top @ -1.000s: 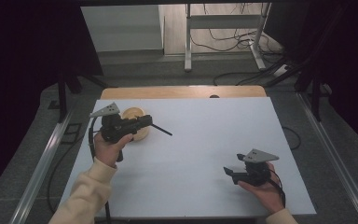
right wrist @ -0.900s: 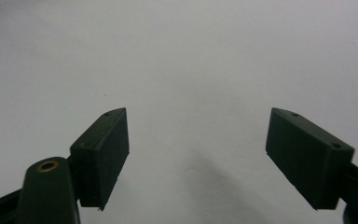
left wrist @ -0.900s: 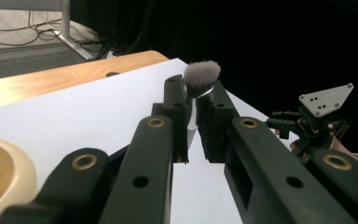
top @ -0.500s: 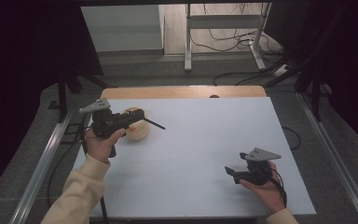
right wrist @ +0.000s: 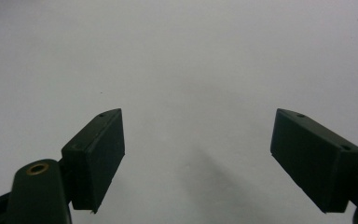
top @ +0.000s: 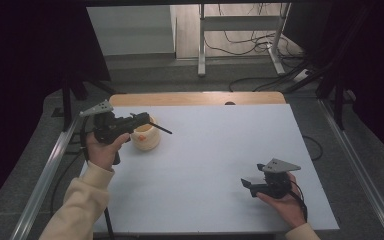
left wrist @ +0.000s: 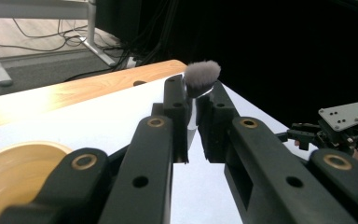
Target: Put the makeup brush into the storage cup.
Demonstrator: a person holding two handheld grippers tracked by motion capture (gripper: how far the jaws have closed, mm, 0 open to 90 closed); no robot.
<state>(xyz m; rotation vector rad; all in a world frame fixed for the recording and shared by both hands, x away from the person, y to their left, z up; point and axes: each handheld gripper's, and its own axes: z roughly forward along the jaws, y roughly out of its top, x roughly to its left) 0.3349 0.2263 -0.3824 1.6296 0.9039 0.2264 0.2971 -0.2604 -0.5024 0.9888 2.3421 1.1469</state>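
A: Where does the brush [top: 156, 127] lie?
B: Clamped in the left gripper [top: 141, 118], above the cup [top: 145, 138] near the tabletop's [top: 220, 150] left edge, handle pointing right.
A: The right gripper [top: 249, 183]?
B: Jaws apart, empty, near the front right corner.

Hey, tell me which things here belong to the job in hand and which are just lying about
Part of the job:
- brush, clamped in the left gripper
- wooden cup, beside that gripper
- right gripper, open above the white table

Just lying about:
- cables on the floor
- metal stand legs
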